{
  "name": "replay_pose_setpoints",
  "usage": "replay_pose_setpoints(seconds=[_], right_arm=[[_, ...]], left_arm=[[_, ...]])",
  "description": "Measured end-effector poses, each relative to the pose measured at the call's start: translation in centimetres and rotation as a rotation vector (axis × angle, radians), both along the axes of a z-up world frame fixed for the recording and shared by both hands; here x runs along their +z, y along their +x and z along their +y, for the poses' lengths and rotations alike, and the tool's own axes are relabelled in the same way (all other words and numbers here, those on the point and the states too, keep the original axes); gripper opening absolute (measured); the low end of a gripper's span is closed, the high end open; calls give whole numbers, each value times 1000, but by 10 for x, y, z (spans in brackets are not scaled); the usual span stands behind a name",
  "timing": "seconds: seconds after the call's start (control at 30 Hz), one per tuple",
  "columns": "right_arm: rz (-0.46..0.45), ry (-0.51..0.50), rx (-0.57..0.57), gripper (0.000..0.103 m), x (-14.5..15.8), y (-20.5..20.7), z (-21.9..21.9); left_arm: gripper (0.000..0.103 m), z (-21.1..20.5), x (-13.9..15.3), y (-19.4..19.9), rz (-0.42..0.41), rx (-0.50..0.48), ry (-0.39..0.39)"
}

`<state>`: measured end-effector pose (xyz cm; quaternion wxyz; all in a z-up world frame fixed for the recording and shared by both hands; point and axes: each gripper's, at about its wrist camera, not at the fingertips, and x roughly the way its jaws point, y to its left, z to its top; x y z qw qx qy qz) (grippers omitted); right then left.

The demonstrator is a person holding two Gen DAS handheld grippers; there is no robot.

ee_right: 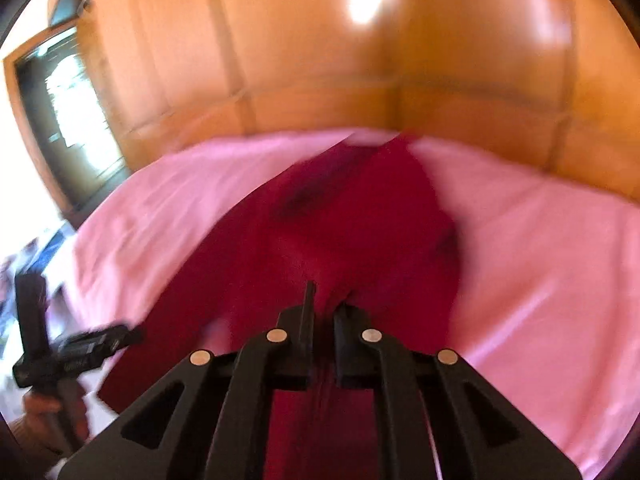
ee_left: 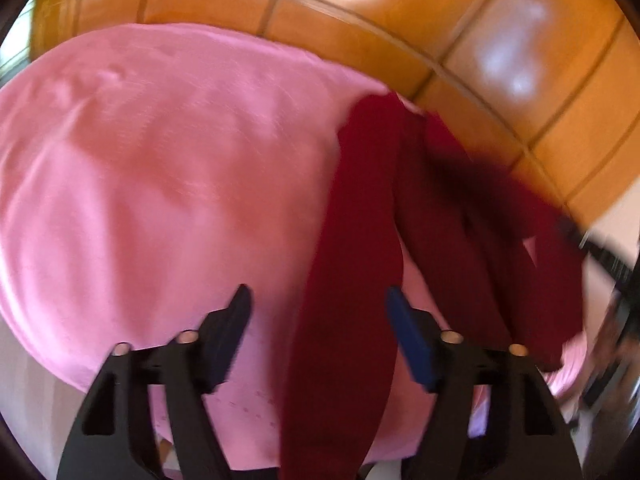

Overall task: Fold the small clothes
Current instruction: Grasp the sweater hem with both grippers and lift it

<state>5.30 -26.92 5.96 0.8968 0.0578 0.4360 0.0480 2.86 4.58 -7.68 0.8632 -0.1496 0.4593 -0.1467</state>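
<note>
A dark red garment [ee_left: 360, 208] lies rumpled on a pink sheet [ee_left: 160, 160]. One long strip of it runs down between the fingers of my left gripper [ee_left: 320, 304], which stands open; the pads do not press the cloth. In the right wrist view the same red garment [ee_right: 360, 220] spreads ahead, and my right gripper [ee_right: 326, 300] is shut on a fold of it, the cloth drawn taut into the jaws. The right gripper [ee_left: 608, 256] shows blurred at the right edge of the left wrist view. The left gripper [ee_right: 72, 352] and the hand [ee_right: 40, 412] holding it show at lower left.
The pink sheet [ee_right: 540, 260] covers a bed. Shiny orange wooden panels [ee_left: 480, 40] rise right behind it and fill the background [ee_right: 360, 60]. A dark framed window or door [ee_right: 68, 108] stands at the left. Both views are motion-blurred.
</note>
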Motion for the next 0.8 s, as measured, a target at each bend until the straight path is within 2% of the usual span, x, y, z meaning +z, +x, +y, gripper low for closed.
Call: replay_pose_setpoints(seconds=[0.1, 0.13, 0.17, 0.2, 0.23, 0.33, 0.47, 0.53, 0.57, 0.6, 0.67, 0.73, 0.8], right_arm=[[-38, -92, -201, 6, 16, 9, -80], [-38, -98, -247, 6, 16, 12, -99], [-33, -106, -305, 6, 14, 16, -124], [-24, -115, -358, 6, 11, 20, -146], [-5, -122, -429, 6, 4, 27, -174], [66, -151, -546, 6, -19, 43, -232], [154, -197, -576, 6, -51, 61, -268], [178, -180, -558, 21, -62, 69, -274], [185, -181, -567, 50, -66, 70, -277], [176, -199, -579, 72, -66, 71, -280], [149, -220, -586, 75, -61, 65, -278], [147, -198, -600, 87, -54, 53, -278], [134, -128, -574, 88, -42, 35, -271]], left_arm=[[66, -9, -11, 2, 33, -35, 5], [56, -11, -13, 3, 39, -42, 10], [33, -13, -15, 4, 41, -47, 20], [23, -15, -18, 6, 53, -60, 31], [5, -15, -20, 8, 69, -69, 26], [4, -5, -11, 15, 46, -44, 27], [4, 30, 18, 46, -16, 48, 76], [4, 57, 37, 74, -58, 118, 119], [4, 69, 44, 88, -77, 155, 147], [4, 81, 51, 102, -89, 187, 166], [4, 112, 64, 138, -92, 277, 179], [8, 134, 77, 172, -103, 340, 220], [37, 143, 87, 189, -104, 403, 244]])
